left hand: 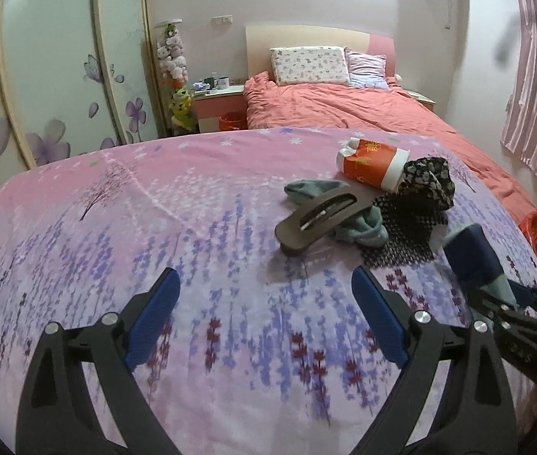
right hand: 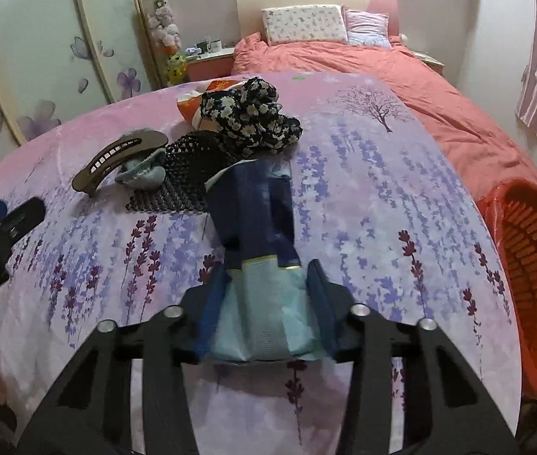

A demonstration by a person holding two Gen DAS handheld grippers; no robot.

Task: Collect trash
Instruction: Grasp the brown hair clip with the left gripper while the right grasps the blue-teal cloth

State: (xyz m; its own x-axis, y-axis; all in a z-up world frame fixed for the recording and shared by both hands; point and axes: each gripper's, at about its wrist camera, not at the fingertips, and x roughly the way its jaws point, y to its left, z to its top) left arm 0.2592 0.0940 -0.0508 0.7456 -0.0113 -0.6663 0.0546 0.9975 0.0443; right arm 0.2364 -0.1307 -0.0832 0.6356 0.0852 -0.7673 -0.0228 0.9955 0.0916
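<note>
- My right gripper (right hand: 266, 303) pinches the blue packet (right hand: 257, 223), not binned yet; the red basket (right hand: 534, 250) waits nearby.
- My left gripper (left hand: 266, 318) is spread, empty.
- The orange cup (left hand: 372, 165) is left to collect.

Floral-clothed table (left hand: 192, 197) under hair clip (left hand: 317, 218)

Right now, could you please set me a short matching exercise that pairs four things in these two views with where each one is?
Things:
1. blue packet
2. brown hair clip
3. red basket
4. orange paper cup

Places:
a. lying on its side next to the floral cloth
b. beside the bed, off its right edge
c. clamped in the right gripper
d. resting on the teal sock

Pairs: 1-c, 2-d, 3-b, 4-a
</note>
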